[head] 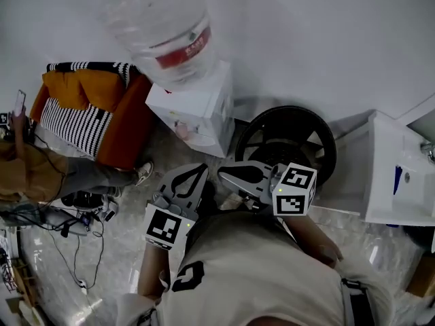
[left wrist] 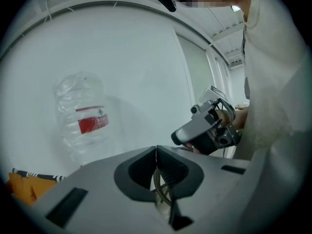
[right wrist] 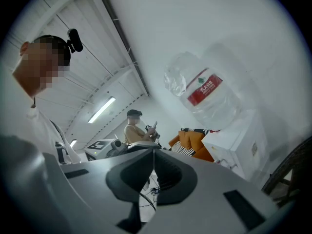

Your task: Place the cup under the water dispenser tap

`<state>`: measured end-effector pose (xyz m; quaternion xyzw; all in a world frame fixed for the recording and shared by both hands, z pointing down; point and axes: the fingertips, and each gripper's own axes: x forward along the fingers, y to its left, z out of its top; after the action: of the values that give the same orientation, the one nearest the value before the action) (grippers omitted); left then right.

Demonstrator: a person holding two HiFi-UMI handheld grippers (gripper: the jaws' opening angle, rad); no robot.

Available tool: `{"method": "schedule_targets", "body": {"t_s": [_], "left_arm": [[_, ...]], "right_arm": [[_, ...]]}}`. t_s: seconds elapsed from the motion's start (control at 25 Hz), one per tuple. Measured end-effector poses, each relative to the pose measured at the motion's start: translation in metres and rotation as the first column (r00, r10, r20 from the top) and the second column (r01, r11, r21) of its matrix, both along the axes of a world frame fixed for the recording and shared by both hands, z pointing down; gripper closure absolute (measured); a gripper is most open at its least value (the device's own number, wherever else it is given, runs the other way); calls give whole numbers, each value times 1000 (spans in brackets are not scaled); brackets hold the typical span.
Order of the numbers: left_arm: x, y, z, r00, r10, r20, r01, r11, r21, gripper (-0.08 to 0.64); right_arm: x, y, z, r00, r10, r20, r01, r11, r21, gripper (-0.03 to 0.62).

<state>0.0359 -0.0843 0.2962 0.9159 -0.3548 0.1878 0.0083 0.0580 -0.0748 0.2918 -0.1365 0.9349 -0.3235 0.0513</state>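
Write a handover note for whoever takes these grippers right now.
Left gripper: shut, empty.
Right gripper: shut, empty.
Both are held close to the body, short of the water dispenser, which stands ahead by the wall with its bottle on top.
No cup shows in any view.
Done: nothing that shows.
Left: find the cup, grasp it, set it under the tap.

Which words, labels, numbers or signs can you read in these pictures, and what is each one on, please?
No text can be read.
Red label on the water bottle: white print, too blurred to read.
Sticker on the water dispenser: too small to read.
Marker cubes: black-and-white square patterns, no words.
Shirt: a dark mark, not readable as a letter or number.
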Motion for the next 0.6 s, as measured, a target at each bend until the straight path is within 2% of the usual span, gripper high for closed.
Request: {"method": "schedule_targets", "body": {"t_s": [0.08,0.28,0.44,0.6], "left_arm": [[-6,3,3,999,-42,7,42,999,-14,502],[-33,15,-13,988,-154,-2,154,987,41,502],[-83,38,-14,963,-270,13,269,962,36,502],[-117,59,-8,946,-321,53,319,947,41,502]], "right_arm": [[-2,0,4,1000,-25,7,25,1000,-9,563],[-27,15,15,990,-139,-17,138,990,-31,564],[-64,38,16,964,-261,-47,261,965,-17,563],[-95,62,17,930,-360,-76,361,933,2,565]]}}
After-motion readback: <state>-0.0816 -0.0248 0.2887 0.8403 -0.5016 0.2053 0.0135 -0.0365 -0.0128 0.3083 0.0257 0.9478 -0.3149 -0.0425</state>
